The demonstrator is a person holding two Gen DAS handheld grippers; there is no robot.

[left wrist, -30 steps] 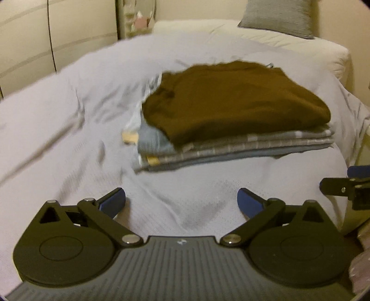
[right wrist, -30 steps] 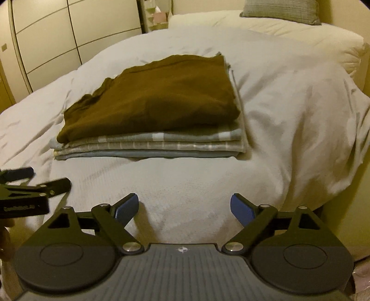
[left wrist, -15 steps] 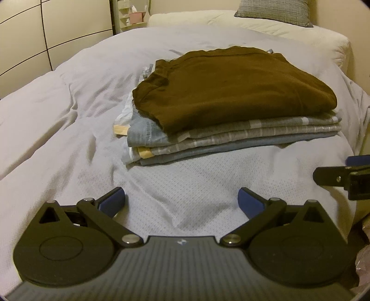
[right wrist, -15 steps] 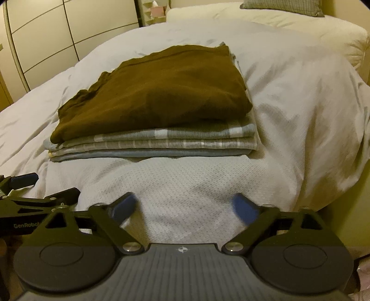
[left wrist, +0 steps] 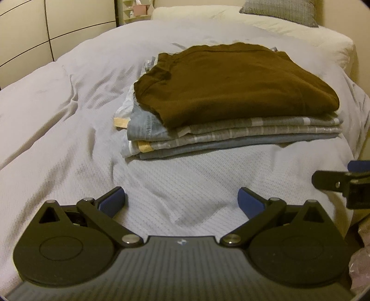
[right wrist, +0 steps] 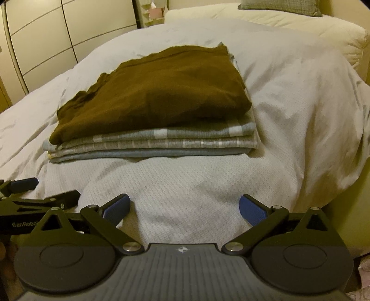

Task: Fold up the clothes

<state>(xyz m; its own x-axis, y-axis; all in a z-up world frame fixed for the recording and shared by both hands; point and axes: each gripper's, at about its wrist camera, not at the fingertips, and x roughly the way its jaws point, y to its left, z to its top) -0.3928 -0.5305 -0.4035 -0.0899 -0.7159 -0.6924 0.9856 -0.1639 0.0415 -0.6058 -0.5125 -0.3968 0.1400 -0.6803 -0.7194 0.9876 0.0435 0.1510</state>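
A folded dark brown garment (left wrist: 233, 88) (right wrist: 157, 90) tops a stack of folded grey striped clothes (left wrist: 231, 136) (right wrist: 157, 143) on the bed. My left gripper (left wrist: 181, 202) hovers open over the white cover just in front of the stack, nothing between its blue pads. My right gripper (right wrist: 183, 208) is open too, level with it and empty, facing the stack's near edge. Each gripper shows at the other view's edge: the right one (left wrist: 342, 183) at far right, the left one (right wrist: 34, 196) at far left.
The bed's white textured cover (left wrist: 57, 139) (right wrist: 300, 104) spreads left and right of the stack. Cream pillows (left wrist: 277, 25) and a grey cushion (left wrist: 279, 9) lie at the head. Wardrobe doors (right wrist: 46, 34) line the left wall. The bed's right edge (right wrist: 351, 162) drops off.
Both grippers have moved closer to the stack and a little lower; the clothes look larger in both views. Both stay open. The stack has not moved.
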